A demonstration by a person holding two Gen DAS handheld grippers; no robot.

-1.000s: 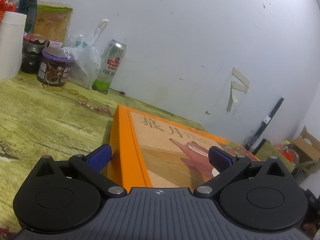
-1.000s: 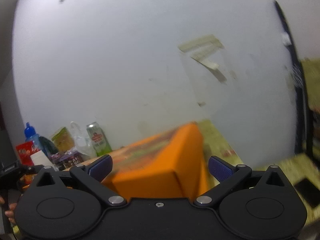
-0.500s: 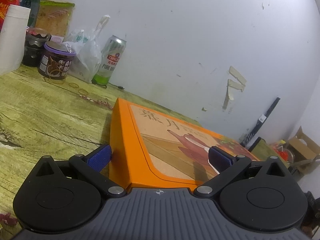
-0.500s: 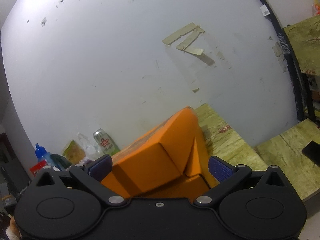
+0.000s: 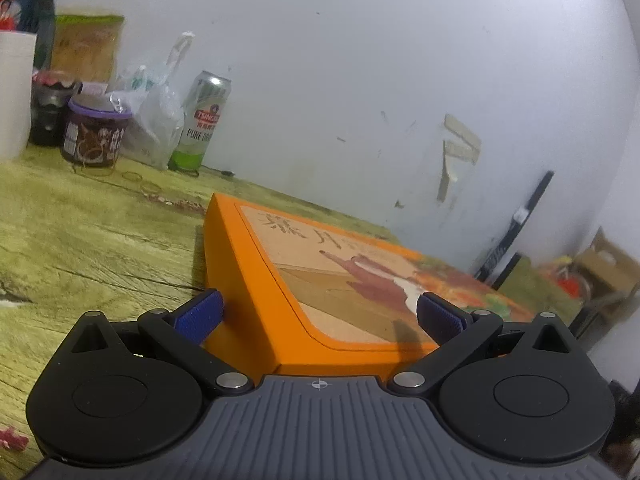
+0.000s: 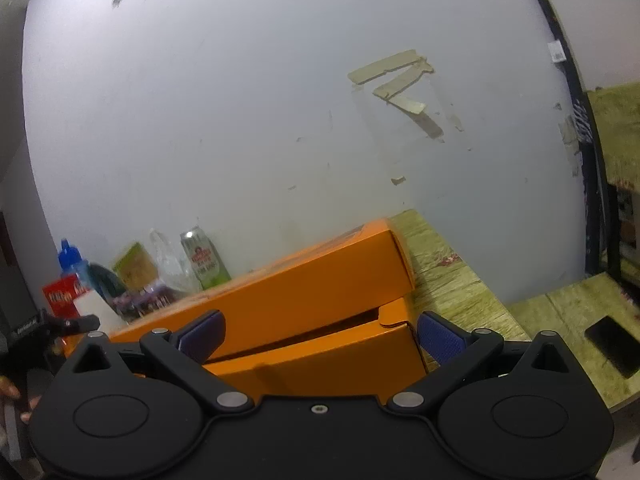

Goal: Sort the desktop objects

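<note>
Blue ribbed pads tip the black fingers of the left gripper (image 5: 318,316), which gapes wide around the near corner of a flat orange box (image 5: 340,292); whether the pads touch the cardboard cannot be told. The box lies on a green wood-grain table (image 5: 80,232), its matte lid printed with a brown teapot and brush characters. Beyond it, by a scuffed white wall (image 5: 340,80), stand a green beer can (image 5: 202,120), a crumpled clear bag (image 5: 154,120), a purple-lidded jar (image 5: 94,132) and a white cylinder (image 5: 14,92).

The right gripper (image 6: 320,338) is equally wide, straddling the other end of the box (image 6: 312,320), where the lid sits raised off the base with a dark gap between. Peeling tape strips (image 6: 400,84) mark the wall above, and a dark phone (image 6: 614,346) lies on a lower table to the right.

Compared with half a second ago, the right view has swung to see the box's long side rather than its corner; the left view has barely changed.
</note>
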